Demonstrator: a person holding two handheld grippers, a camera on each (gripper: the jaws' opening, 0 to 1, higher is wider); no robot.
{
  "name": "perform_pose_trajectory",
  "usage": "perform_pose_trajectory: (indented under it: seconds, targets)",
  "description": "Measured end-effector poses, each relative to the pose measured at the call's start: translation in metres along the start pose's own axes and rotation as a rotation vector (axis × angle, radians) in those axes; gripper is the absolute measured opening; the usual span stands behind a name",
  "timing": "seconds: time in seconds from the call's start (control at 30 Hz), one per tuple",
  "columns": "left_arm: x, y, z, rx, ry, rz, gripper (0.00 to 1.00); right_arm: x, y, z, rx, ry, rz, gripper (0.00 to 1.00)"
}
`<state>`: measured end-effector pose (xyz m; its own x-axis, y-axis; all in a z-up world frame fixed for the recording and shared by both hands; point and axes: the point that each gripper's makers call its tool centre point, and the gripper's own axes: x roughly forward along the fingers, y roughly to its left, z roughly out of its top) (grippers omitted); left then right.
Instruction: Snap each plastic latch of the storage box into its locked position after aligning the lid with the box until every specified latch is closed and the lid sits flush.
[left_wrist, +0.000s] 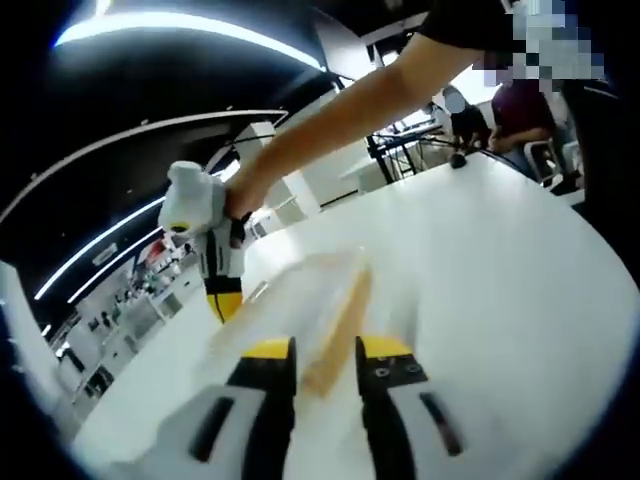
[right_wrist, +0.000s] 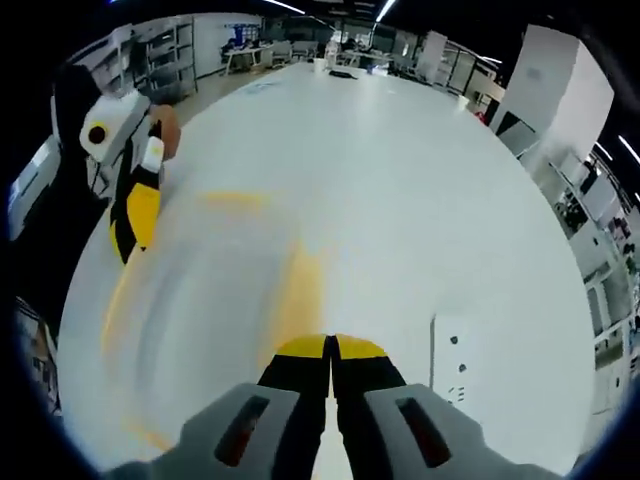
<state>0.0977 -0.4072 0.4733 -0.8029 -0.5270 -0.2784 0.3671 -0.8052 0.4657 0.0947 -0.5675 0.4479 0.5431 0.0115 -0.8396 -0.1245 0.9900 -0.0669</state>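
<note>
The clear storage box (left_wrist: 300, 290) is smeared by motion on the white table; a yellowish strip (left_wrist: 340, 320) of it runs between my left gripper's (left_wrist: 326, 355) yellow-tipped jaws, which stand apart. Whether they touch it is unclear. My right gripper (left_wrist: 222, 295), held by a person's hand, hangs at the box's far left side. In the right gripper view the box's lid (right_wrist: 210, 300) is a pale blur with yellow latches (right_wrist: 300, 290) just ahead of my right gripper (right_wrist: 329, 352), jaws pressed together with nothing between them. The left gripper (right_wrist: 135, 215) points down at the box's left edge.
The white table (right_wrist: 400, 160) stretches far ahead of the box. A small white plate with holes (right_wrist: 452, 372) lies flat to the right of my right gripper. A seated person (left_wrist: 520, 105) and dark stands are beyond the table's far edge.
</note>
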Motion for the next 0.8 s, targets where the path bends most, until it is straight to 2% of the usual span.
perform_pose_trajectory:
  seconds: [0.13,0.2,0.23,0.37,0.5,0.57,0.8]
  targets:
    - [0.005,0.0,-0.002,0.087,0.043,0.008,0.22,0.006,0.002,-0.001,-0.015,0.041,0.053,0.0]
    - [0.007,0.0,-0.002,0.106,0.055,0.012,0.24,0.01,0.005,-0.002,-0.019,0.056,0.084,0.0]
    - [0.008,0.0,-0.003,0.158,0.074,0.018,0.25,0.013,0.008,-0.002,-0.023,0.064,0.106,0.0]
    - [0.01,-0.003,-0.005,0.22,0.095,0.035,0.26,0.023,0.014,-0.005,-0.031,0.077,0.14,0.0]
    - [0.011,-0.002,-0.006,0.257,0.104,0.051,0.27,0.027,0.011,-0.007,-0.033,0.078,0.134,0.0]
    - [0.012,-0.001,-0.009,0.341,0.123,0.069,0.29,0.027,0.012,-0.007,-0.029,0.074,0.137,0.0]
    - [0.016,-0.001,-0.01,0.38,0.171,0.08,0.3,0.029,0.013,-0.004,-0.024,0.104,0.146,0.0]
